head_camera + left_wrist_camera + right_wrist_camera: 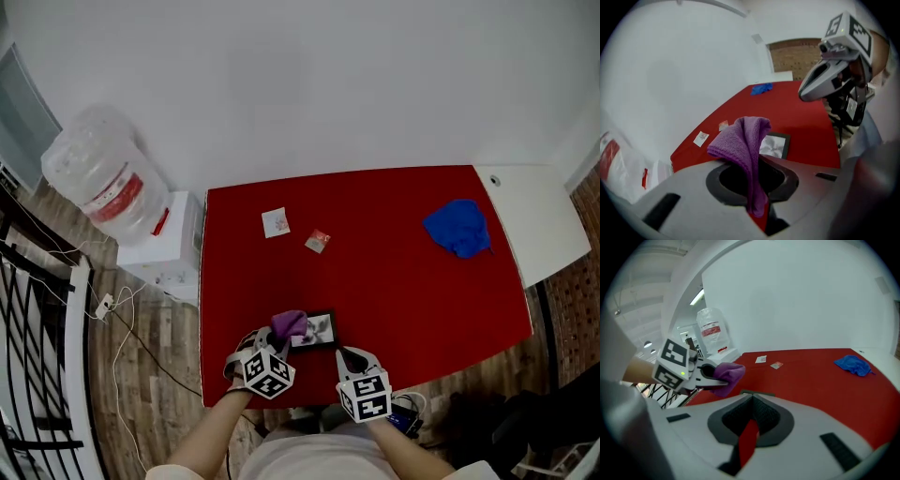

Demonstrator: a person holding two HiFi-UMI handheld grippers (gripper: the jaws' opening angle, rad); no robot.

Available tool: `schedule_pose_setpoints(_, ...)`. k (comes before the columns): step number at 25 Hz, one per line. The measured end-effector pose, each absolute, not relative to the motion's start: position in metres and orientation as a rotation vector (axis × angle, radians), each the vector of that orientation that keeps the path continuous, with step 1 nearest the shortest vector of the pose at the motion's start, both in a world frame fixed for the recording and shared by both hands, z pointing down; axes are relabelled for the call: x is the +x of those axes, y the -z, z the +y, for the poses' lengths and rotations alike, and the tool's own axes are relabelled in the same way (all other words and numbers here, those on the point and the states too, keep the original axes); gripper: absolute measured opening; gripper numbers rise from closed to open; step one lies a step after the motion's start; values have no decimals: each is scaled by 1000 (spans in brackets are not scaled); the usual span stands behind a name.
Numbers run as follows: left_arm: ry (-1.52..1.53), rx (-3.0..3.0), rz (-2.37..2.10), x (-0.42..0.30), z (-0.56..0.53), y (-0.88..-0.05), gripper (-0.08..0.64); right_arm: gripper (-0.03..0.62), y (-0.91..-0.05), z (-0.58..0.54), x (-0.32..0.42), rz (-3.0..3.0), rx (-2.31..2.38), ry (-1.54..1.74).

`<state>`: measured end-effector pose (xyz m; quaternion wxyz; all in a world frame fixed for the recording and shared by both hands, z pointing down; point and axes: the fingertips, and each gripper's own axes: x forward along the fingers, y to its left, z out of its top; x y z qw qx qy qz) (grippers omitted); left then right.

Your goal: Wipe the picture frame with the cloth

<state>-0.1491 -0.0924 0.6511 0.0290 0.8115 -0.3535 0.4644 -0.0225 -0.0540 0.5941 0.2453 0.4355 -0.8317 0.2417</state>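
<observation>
Near edge of desk: a picture frame (319, 330) is laid flat on the red desk (403, 291). It is dark-rimmed with a pale picture in it, and is seen between the two claws.
Left claw (274, 339): clamped on a purple cloth (289, 323). In the left gripper view the cloth is pinched between the jaws, bunched up above them and trailing down below the pinch.
Cloth against frame: in the head view the cloth is seen over the frame's left end. Whether the two are touching cannot be told.
Right claw (349, 357): held just right of the frame, at the desk's near edge. In the right gripper view the jaws are brought together at the tips, with nothing between them.
Far right of desk: a blue cloth (457, 228) is left crumpled, well apart from the frame.
Far middle of desk: two small packets (276, 222) are laid near each other, one white, one reddish.
Left of desk, on the floor: a water bottle (94, 173) is seated on a white dispenser (164, 248).
Right of desk: a white side table (534, 220) is set against the desk's edge.
</observation>
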Motion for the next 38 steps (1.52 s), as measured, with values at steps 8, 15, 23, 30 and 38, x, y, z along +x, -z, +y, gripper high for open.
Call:
schedule_pose_setpoints(8, -1857, 2437, -819, -146, -123, -719, 54, 5, -605, -42, -24, -2267, 1156, -685)
schedule_pose_setpoints(15, -1937, 2450, -744, -139, -113, -732, 54, 5, -612, -39, -27, -2277, 1119, -698)
schedule_pose_setpoints(23, -2039, 2474, -576, -135, -49, -732, 54, 5, -614, -47, -28, -2290, 1120, -707)
schedule_pose_setpoints(30, -2059, 2449, -628, -139, -65, -722, 54, 5, -615, -47, -28, -2288, 1119, -712)
schedule_pose_setpoints(38, -2183, 2364, -659, -131, -144, -725, 54, 5, -619, -41, -15, -2260, 1139, -733)
